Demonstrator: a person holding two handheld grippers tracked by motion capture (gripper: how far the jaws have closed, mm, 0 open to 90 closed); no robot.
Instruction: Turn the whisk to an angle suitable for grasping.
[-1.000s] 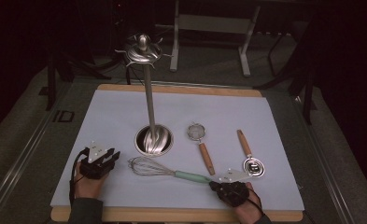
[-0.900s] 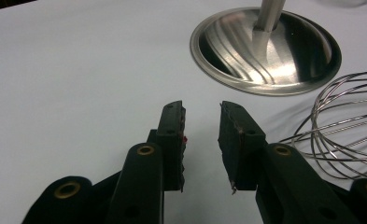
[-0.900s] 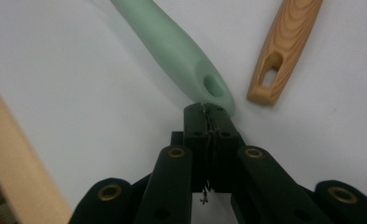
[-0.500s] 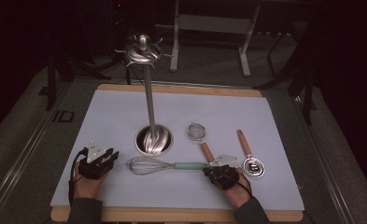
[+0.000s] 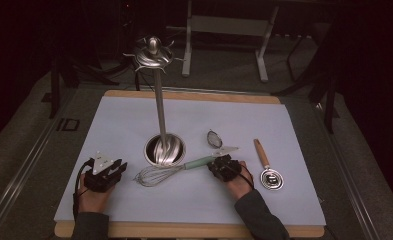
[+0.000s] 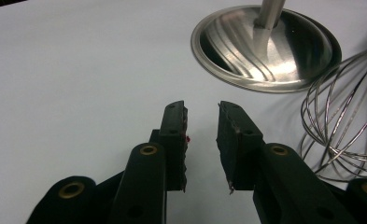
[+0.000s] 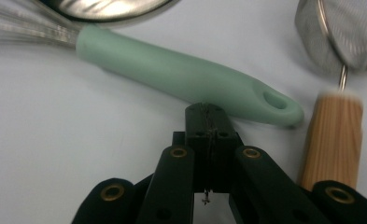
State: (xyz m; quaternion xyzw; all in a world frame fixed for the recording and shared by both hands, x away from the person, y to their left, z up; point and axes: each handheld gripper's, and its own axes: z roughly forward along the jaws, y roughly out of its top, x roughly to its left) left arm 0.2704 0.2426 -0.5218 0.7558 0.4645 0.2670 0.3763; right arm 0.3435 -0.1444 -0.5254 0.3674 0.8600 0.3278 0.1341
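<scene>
I pressed my right gripper [image 7: 208,114], fingers closed together, against the whisk [image 7: 181,77] handle to nudge it, left gripper [image 6: 202,119] fingers parted, empty.

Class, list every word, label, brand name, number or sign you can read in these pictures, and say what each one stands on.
None can be read: no lettering shows on the whisk, its green handle, the strainer, the measuring spoon, the steel stand or the white table cover.

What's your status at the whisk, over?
Right gripper shut, empty, at whisk handle. Left gripper open, empty. Strainer close alongside.
</scene>
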